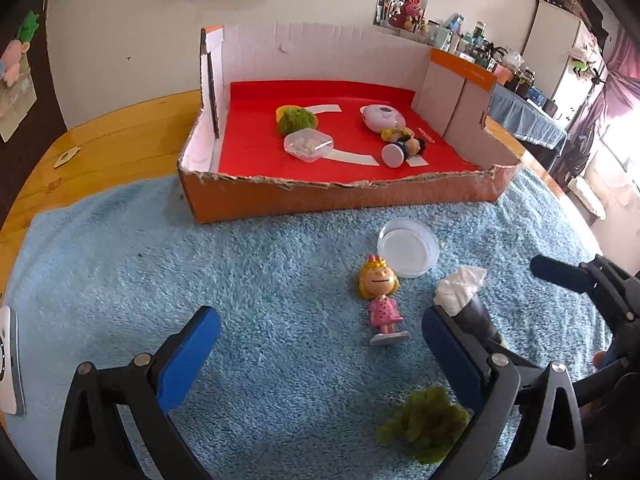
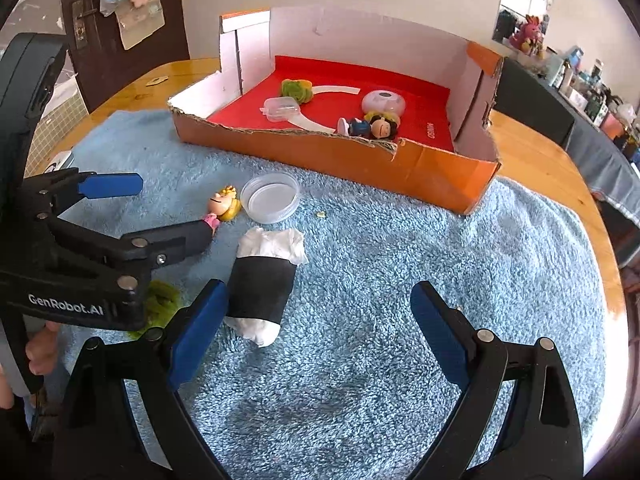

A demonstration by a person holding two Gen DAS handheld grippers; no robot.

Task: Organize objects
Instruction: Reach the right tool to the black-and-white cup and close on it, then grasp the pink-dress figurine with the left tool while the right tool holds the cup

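An orange cardboard box with a red floor holds a green moss clump, a small clear container, a pink round case and a dark-haired figurine. On the blue towel lie a blonde doll in pink, a clear round lid, a black roll stuffed with white tissue and a green moss clump. My left gripper is open above the towel, near the doll. My right gripper is open, its left finger beside the roll.
The towel covers a round wooden table. A white device lies at the towel's left edge. A small tag lies on the wood. Cluttered shelves stand behind on the right.
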